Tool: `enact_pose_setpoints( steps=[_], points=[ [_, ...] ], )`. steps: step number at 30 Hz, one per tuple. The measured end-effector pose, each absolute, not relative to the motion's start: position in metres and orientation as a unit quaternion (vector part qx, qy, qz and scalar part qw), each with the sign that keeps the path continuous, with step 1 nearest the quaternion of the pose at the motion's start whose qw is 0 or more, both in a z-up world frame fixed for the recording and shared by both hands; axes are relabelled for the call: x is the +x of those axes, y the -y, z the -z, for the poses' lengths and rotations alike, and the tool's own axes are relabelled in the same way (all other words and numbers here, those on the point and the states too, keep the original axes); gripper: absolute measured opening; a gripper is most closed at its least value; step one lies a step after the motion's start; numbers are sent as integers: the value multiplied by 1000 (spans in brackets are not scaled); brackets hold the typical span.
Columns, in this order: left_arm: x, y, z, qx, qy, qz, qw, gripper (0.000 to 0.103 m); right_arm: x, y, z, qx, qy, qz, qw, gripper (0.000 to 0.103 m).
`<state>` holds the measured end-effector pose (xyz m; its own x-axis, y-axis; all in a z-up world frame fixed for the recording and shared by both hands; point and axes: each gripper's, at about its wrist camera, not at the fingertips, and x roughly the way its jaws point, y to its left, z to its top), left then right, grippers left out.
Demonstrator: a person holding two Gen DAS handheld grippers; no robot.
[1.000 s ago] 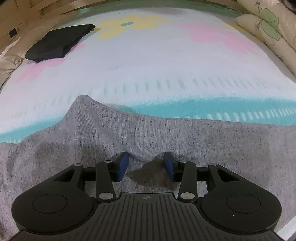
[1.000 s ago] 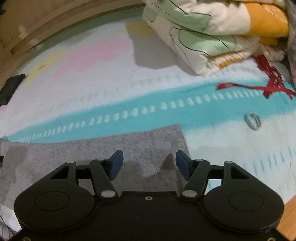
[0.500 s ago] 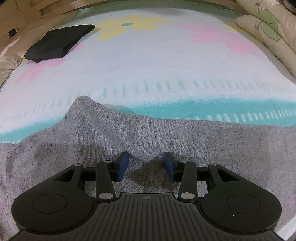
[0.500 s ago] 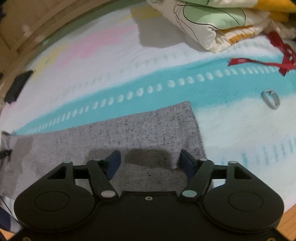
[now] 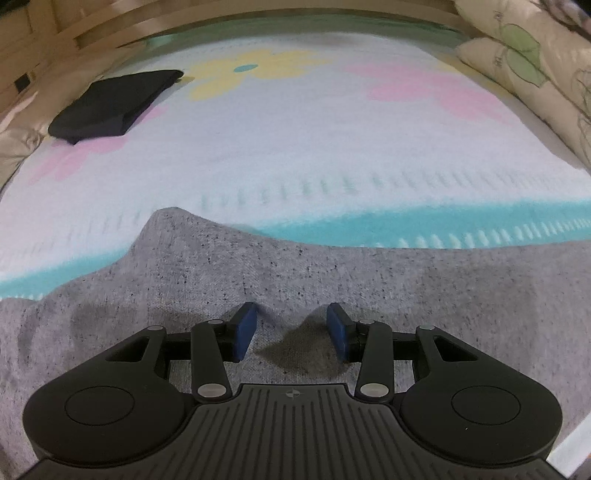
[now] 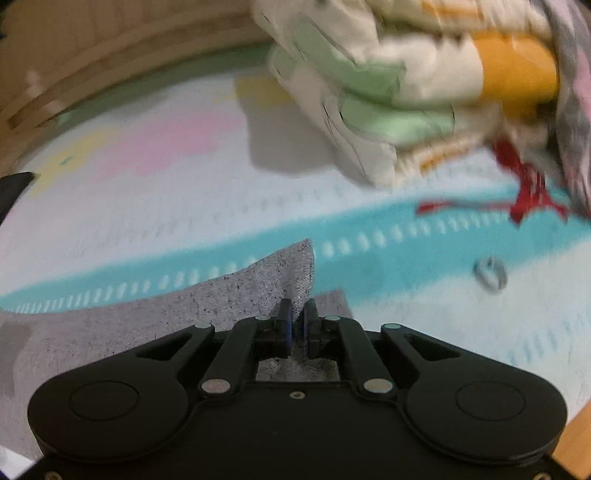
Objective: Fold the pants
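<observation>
Grey speckled pants [image 5: 332, 273] lie flat across the near part of a flowered bed cover. My left gripper [image 5: 291, 330] is open, its blue pads resting on the grey cloth with a small raised fold between them. In the right wrist view my right gripper [image 6: 297, 325] is shut on the end of the pants [image 6: 288, 269], and a corner of the cloth stands up lifted above the closed fingers. The rest of the grey cloth [image 6: 110, 325] runs off to the left.
A folded black garment [image 5: 114, 103] lies at the far left of the bed. Stacked pillows and a quilt [image 6: 399, 96] sit at the far right. A red ribbon [image 6: 524, 195] and a small ring [image 6: 491, 277] lie on the cover. Wooden bed rail [image 5: 147, 26] behind.
My right gripper has closed on the pants' end and lifted its corner; it was open above the cloth before. My left gripper has stayed open on the cloth.
</observation>
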<state>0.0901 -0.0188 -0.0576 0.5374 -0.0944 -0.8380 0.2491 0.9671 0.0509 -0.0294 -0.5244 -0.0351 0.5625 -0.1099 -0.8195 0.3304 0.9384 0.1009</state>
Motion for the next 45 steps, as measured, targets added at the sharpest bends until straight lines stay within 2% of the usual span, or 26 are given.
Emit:
enact_pose_setpoints(
  steps=[3, 10, 17, 20, 26, 29, 32, 33, 34, 42, 43, 45],
  points=[
    [89, 19, 60, 82, -474, 102, 871, 41, -22, 517, 50, 91, -487, 134, 858, 10],
    [93, 17, 66, 72, -494, 116, 859, 43, -24, 519, 55, 88, -495, 145, 852, 13],
    [95, -39, 66, 22, -494, 65, 867, 43, -22, 511, 58, 71, -501, 161, 847, 15],
    [108, -65, 70, -29, -491, 73, 867, 42, -20, 511, 58, 77, -505, 168, 843, 16],
    [146, -69, 71, -7, -475, 62, 878, 43, -16, 508, 58, 74, -511, 182, 837, 18],
    [151, -74, 72, -44, -465, 43, 883, 43, -21, 510, 58, 79, -506, 186, 839, 26],
    [136, -72, 63, -33, -461, 5, 887, 44, -25, 515, 57, 85, -503, 192, 838, 49],
    [128, -73, 59, -23, -460, -10, 887, 44, -26, 516, 58, 82, -502, 200, 837, 63],
    [120, -76, 55, -21, -457, -21, 889, 44, -27, 518, 59, 79, -503, 211, 834, 71],
    [59, -134, 55, -131, -465, -141, 864, 49, -27, 530, 62, 126, -509, 246, 815, 82],
    [54, -137, 65, -125, -488, -145, 852, 49, -27, 530, 63, 128, -510, 251, 813, 83],
    [45, -127, 68, -73, -477, -129, 866, 49, -25, 531, 63, 136, -514, 254, 808, 84]
  ],
)
